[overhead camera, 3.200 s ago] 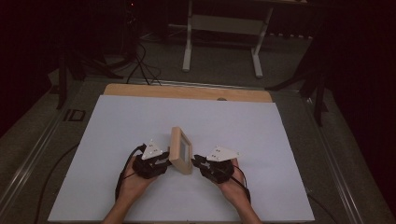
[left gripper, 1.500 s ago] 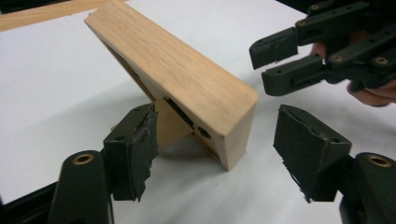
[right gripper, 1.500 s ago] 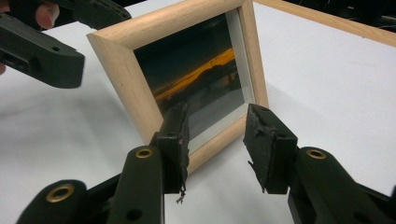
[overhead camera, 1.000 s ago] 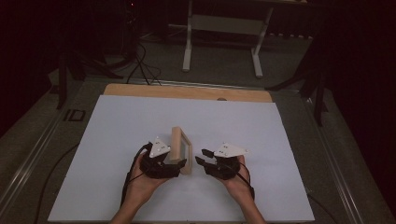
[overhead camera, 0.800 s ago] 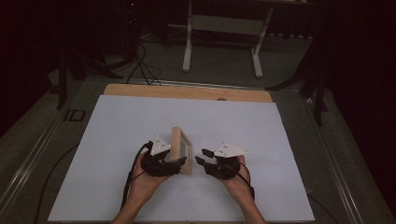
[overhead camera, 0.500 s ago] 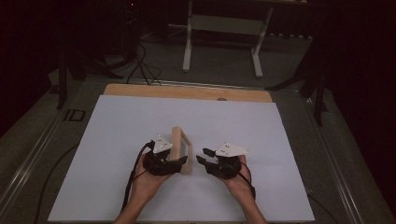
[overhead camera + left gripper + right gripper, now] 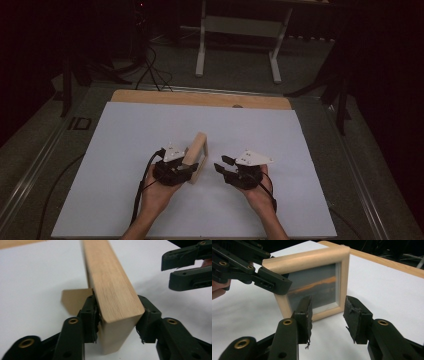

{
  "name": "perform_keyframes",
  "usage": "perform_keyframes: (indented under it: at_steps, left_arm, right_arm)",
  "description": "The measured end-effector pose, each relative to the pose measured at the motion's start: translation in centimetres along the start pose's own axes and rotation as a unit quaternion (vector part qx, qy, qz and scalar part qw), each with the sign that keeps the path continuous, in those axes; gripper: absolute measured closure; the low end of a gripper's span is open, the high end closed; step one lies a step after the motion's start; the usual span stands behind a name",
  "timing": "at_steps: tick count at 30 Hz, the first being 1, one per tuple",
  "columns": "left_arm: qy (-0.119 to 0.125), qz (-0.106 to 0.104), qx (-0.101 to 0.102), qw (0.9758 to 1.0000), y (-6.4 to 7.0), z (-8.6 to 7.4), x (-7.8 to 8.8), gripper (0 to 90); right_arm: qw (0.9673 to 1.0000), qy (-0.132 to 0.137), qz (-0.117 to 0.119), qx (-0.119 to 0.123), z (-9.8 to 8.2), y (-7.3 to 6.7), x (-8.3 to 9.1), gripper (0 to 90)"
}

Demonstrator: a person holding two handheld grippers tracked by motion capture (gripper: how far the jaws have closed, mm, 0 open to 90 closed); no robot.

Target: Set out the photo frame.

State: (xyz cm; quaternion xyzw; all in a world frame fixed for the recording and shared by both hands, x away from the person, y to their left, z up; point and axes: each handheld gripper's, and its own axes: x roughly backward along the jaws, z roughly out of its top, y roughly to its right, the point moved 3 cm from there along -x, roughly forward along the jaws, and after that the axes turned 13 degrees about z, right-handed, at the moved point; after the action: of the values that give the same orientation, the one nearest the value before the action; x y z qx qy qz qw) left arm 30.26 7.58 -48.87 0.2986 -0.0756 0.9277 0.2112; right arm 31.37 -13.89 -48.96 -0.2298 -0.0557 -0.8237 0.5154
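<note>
A small square picture frame of pale wood with a dark glass front [image 7: 196,156] is standing upright on edge on the white-covered surface [image 7: 125,140], a little nearer the person's edge than the middle and roughly midway between the left and right edges. The left gripper [image 7: 186,167], black with a grey three-cornered plate on top, is reaching in from the frame's left side; its jaws have just been closing and are now sitting against both flat faces of the wooden rail, so the frame's near end is being gripped between the pads, as the left gripper view [image 7: 117,315] is showing plainly. In that same view a brown prop flap [image 7: 75,300] is sticking out from the frame's back and resting on the white surface. The right gripper [image 7: 222,167], also black with a grey plate, is hovering just to the right of the frame, apart from it, with its jaws standing partly spread and nothing between them; in the right gripper view [image 7: 327,311] its worn pads are pointing at the glass front without touching. A strip of bare wood [image 7: 200,98] is running along the far edge of the surface.
</note>
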Motion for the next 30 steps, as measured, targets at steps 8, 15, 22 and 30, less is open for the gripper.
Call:
perform_keyframes:
  at_steps: [8,15,22,30]
  left_arm:
    - [0.015,0.011,-0.004,0.9998,-0.2,0.1,0.0,60.2]
    - [0.022,0.012,-0.022,0.9994,0.1,0.0,0.0,60.3]
    - [0.027,0.007,-0.038,0.9989,0.6,-0.1,-0.2,60.4]
    - [0.035,-0.016,-0.058,0.9976,1.6,-0.2,-0.5,60.5]
  right_arm:
    - [0.9999,0.004,-0.013,0.009,0.6,0.2,0.5,55.8]
    - [0.9996,0.016,-0.023,0.006,0.9,0.5,1.1,55.9]
    - [0.9991,0.029,-0.030,0.008,1.7,0.7,1.7,56.1]
    - [0.9979,0.048,-0.041,0.019,3.3,1.1,2.3,59.2]
